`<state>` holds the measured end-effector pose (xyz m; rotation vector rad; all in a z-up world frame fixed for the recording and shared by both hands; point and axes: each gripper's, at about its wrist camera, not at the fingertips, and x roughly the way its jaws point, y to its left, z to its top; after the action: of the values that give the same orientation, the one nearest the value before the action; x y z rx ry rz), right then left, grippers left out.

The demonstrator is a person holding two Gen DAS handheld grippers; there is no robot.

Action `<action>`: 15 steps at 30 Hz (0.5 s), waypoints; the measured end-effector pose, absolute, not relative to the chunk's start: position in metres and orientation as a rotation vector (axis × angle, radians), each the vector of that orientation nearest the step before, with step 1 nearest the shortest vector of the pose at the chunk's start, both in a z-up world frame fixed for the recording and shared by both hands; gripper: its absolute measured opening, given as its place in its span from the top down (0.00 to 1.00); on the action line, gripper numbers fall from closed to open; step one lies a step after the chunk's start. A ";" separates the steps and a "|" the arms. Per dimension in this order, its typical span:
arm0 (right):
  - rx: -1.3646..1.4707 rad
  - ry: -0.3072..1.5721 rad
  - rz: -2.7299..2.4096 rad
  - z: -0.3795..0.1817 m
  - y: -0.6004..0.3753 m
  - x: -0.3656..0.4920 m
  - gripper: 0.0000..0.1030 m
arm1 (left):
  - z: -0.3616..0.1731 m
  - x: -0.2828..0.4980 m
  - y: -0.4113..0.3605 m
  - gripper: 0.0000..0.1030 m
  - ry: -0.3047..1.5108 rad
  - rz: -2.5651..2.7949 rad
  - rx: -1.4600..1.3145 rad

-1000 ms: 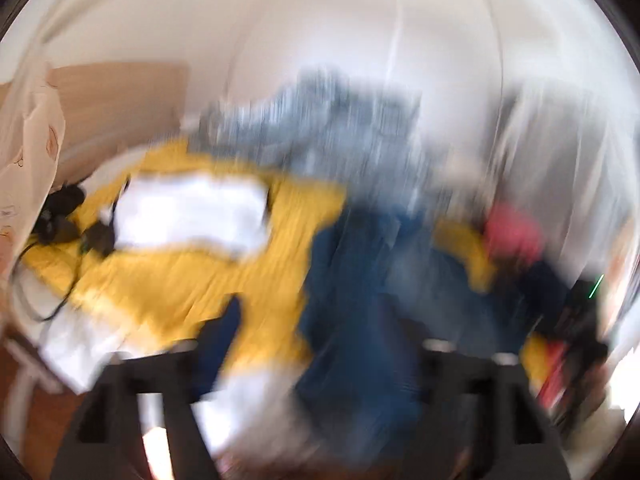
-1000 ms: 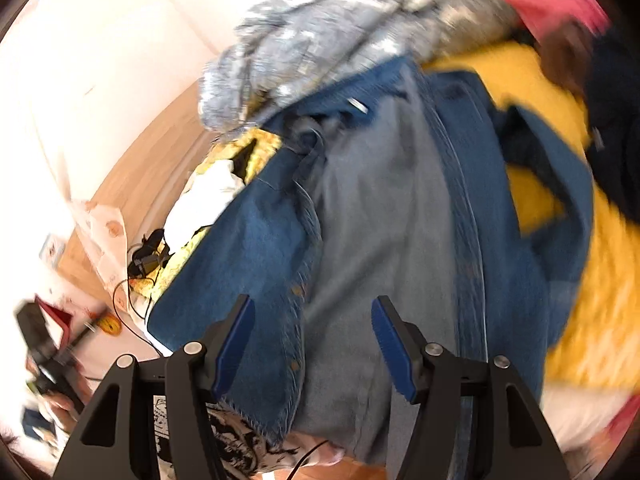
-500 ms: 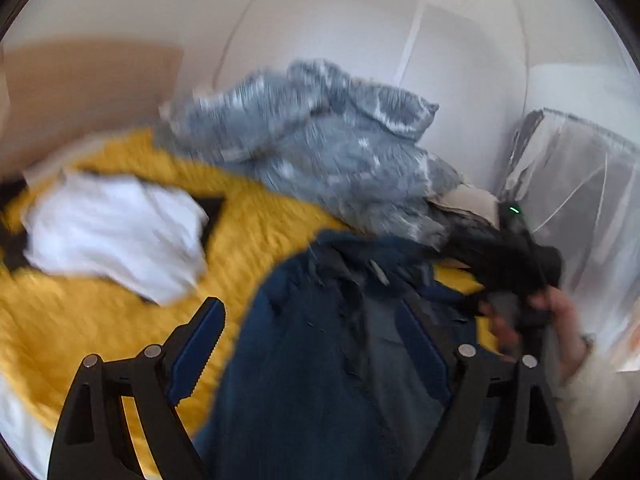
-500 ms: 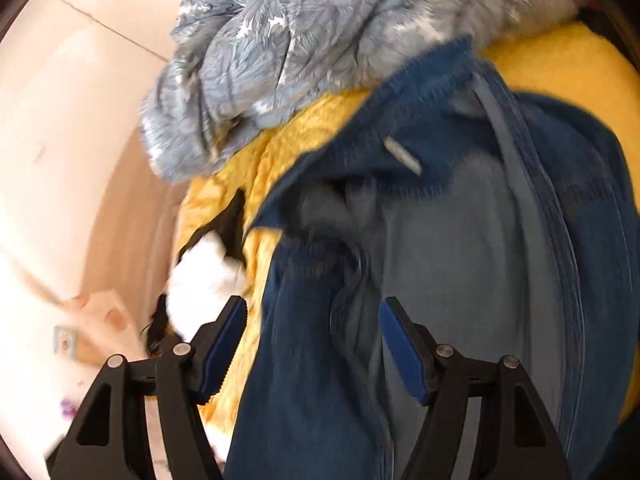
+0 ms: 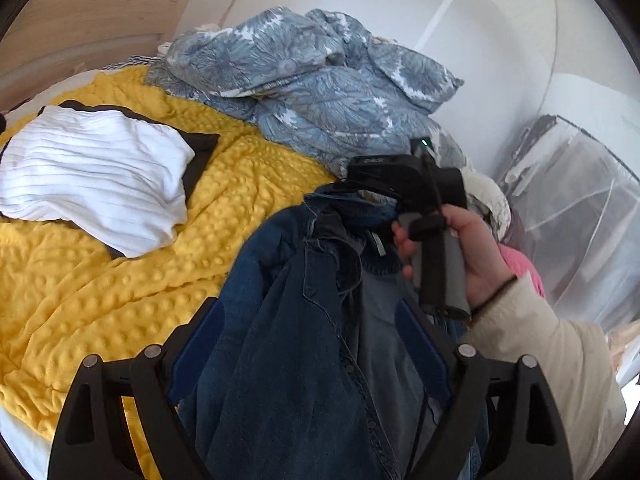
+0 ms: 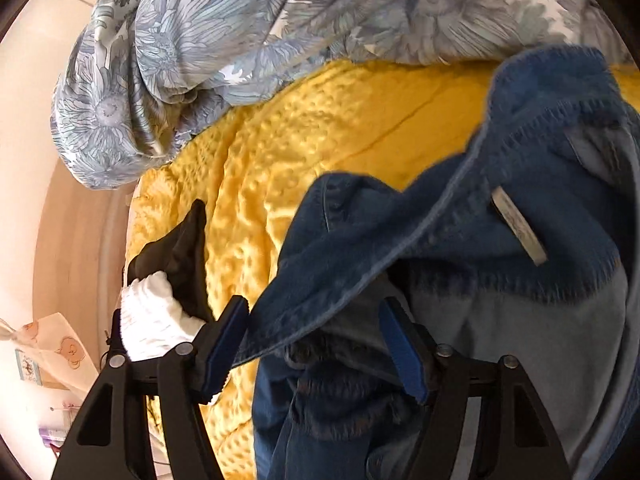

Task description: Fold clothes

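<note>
dark blue denim jacket point(image 6: 460, 280) centre-right on yellow bubble-textured bed blanket point(image 6: 320, 140), long axis top-to-bottom | right gripper point(image 6: 316, 344) jaws closing, collar fold between them, we can't confirm pinch | left gripper point(image 5: 308, 348) jaws wide apart, astride the jacket body, lower centre

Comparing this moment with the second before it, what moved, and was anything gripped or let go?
Both views slid up the denim jacket from its body to the collar. The right gripper is closing with the collar edge between its fingers; the left gripper straddles the jacket, wide apart. The white top, yellow blanket and floral duvet lie unchanged.
</note>
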<state>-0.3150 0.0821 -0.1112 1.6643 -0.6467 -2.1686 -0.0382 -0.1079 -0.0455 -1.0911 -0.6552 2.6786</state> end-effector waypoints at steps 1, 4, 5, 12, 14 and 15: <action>1.653 -0.599 -2.193 -0.110 0.080 -0.317 0.56 | -0.046 -0.038 -0.105 0.14 -0.632 2.676 -1.098; 1.594 -0.452 -2.252 -0.103 0.076 -0.323 0.91 | -0.047 -0.038 -0.096 0.14 -0.575 2.663 -1.120; 1.549 -0.412 -2.298 -0.096 0.078 -0.324 0.93 | -0.048 -0.038 -0.094 0.14 -0.563 2.656 -1.126; 1.270 -0.328 -2.539 -0.042 0.109 -0.347 0.94 | -0.055 -0.038 -0.089 0.14 -0.525 2.653 -1.165; 1.235 -0.348 -2.587 -0.032 0.119 -0.358 0.94 | -0.057 -0.039 -0.089 0.14 -0.523 2.652 -1.176; 1.225 -0.345 -2.607 -0.028 0.123 -0.363 0.94 | -0.058 -0.040 -0.088 0.14 -0.521 2.651 -1.181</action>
<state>-0.3626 0.1232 -0.0280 1.2248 -0.3447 -2.6073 -0.0402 -0.0885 -0.0578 -1.1809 -0.5207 2.6510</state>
